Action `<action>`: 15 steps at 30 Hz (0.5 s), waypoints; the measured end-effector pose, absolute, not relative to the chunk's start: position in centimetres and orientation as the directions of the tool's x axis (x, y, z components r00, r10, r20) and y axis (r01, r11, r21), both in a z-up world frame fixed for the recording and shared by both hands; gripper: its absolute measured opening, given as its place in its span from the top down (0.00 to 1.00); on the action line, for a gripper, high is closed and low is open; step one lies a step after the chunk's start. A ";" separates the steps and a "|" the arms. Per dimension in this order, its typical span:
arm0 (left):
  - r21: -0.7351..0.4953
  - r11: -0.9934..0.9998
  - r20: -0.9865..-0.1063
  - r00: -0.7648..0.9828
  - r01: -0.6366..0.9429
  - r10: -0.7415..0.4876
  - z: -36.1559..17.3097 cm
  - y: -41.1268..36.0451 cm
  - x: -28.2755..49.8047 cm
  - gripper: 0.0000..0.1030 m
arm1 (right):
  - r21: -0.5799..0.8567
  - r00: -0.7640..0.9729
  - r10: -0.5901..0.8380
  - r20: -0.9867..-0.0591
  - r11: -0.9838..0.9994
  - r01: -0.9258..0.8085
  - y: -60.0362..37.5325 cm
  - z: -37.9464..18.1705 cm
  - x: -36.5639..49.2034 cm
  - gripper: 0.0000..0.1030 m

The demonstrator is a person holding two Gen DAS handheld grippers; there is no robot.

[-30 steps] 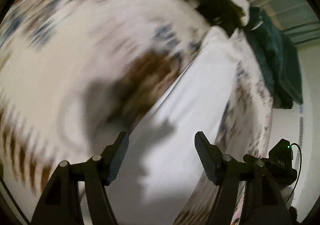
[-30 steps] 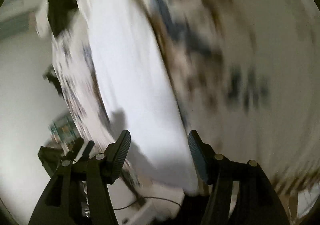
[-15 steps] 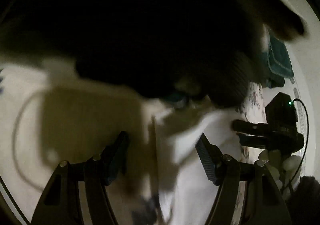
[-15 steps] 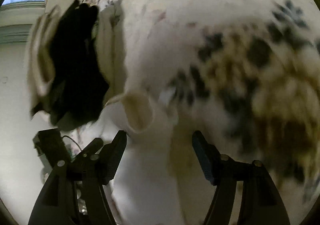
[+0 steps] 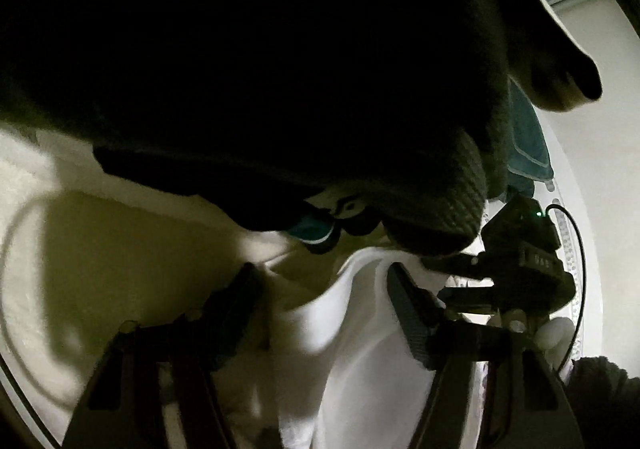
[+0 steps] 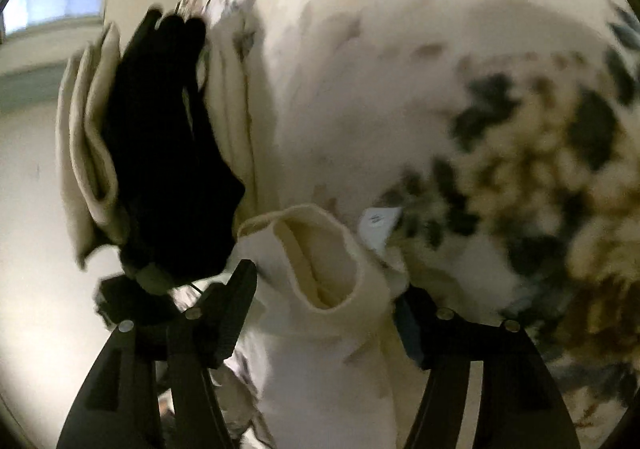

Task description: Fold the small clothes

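Observation:
A white garment lies bunched on the bed, and its fold rises between the fingers of my left gripper. The jaws are closing, and the pads stand apart from the cloth on the left side. A dark knit garment hangs close above and fills the top of the left wrist view. In the right wrist view the garment's cream rolled collar, with a white label, sits between the fingers of my right gripper. Its jaws are opening and wide. That gripper also shows beside the left one.
A black garment lies among cream folded clothes at the left. The floral bedspread stretches away to the right. A teal cloth sits behind the dark knit. A light glove and a dark sleeve hold the right gripper.
Both grippers swung along the long white cloth to its collar end by the dark pile, then nearly stopped. The left fingers now stand slightly closer together.

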State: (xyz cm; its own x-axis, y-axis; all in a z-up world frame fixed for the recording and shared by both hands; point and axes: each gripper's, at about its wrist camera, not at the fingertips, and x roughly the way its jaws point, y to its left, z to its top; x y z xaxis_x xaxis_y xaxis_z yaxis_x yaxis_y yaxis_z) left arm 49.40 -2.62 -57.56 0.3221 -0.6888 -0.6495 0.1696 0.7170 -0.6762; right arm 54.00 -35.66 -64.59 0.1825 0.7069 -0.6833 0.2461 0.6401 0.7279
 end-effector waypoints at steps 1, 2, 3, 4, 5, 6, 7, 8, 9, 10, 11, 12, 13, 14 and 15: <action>-0.655 0.735 -0.670 0.317 0.173 -0.671 -57.4 -2.8 49.1 0.91 | 0.712 0.185 0.688 -0.701 0.663 0.231 -35.1 -64.3 54.1 0.59; -0.642 0.746 -0.679 0.321 0.175 -0.660 -57.3 -2.7 48.7 0.91 | 0.707 0.185 0.683 -0.707 0.675 0.211 -34.4 -64.0 54.3 0.90; -0.641 0.747 -0.677 0.326 0.179 -0.660 -57.1 -2.6 48.5 0.91 | 0.700 0.188 0.675 -0.714 0.684 0.204 -33.9 -63.6 54.5 0.92; -0.637 0.747 -0.675 0.332 0.188 -0.659 -56.6 -2.5 47.8 0.91 | 0.688 0.205 0.657 -0.726 0.697 0.203 -33.8 -63.1 54.3 0.93; -0.635 0.748 -0.673 0.338 0.193 -0.658 -56.2 -2.4 47.4 0.91 | 0.688 0.224 0.651 -0.725 0.701 0.189 -33.5 -62.4 54.1 0.94; -0.634 0.747 -0.669 0.343 0.199 -0.659 -55.9 -2.3 47.1 0.91 | 0.688 0.235 0.649 -0.724 0.704 0.177 -33.3 -61.8 53.8 0.94; -0.633 0.747 -0.666 0.349 0.204 -0.659 -55.2 -2.0 46.4 0.91 | 0.685 0.248 0.642 -0.725 0.710 0.164 -33.1 -60.9 53.5 0.94; -0.632 0.747 -0.663 0.355 0.207 -0.659 -54.7 -1.9 46.0 0.91 | 0.687 0.257 0.642 -0.722 0.710 0.155 -32.6 -60.5 53.6 0.94; -0.633 0.745 -0.658 0.360 0.210 -0.661 -54.2 -1.7 45.4 0.91 | 0.688 0.268 0.642 -0.719 0.712 0.140 -32.1 -59.9 53.7 0.94; -0.633 0.745 -0.654 0.369 0.212 -0.661 -53.3 -1.4 44.6 0.91 | 0.684 0.278 0.636 -0.719 0.718 0.127 -31.8 -59.1 53.4 0.94; -0.630 0.746 -0.652 0.377 0.215 -0.659 -52.7 -1.3 44.1 0.91 | 0.685 0.284 0.637 -0.717 0.719 0.116 -31.5 -58.6 53.3 0.94; -0.631 0.744 -0.645 0.383 0.219 -0.661 -51.9 -1.1 43.4 0.91 | 0.684 0.287 0.637 -0.715 0.723 0.098 -31.9 -58.5 52.1 0.94; -0.634 0.741 -0.641 0.387 0.221 -0.663 -51.4 -0.8 42.9 0.91 | 0.677 0.294 0.632 -0.717 0.732 0.077 -31.8 -57.6 51.6 0.94; -0.635 0.740 -0.634 0.396 0.224 -0.664 -50.6 -0.6 42.4 0.91 | 0.677 0.301 0.634 -0.712 0.735 0.053 -31.7 -56.7 50.8 0.94; -0.634 0.738 -0.628 0.404 0.229 -0.665 -49.7 -0.3 41.4 0.91 | 0.678 0.308 0.637 -0.707 0.734 0.036 -31.5 -55.8 50.3 0.94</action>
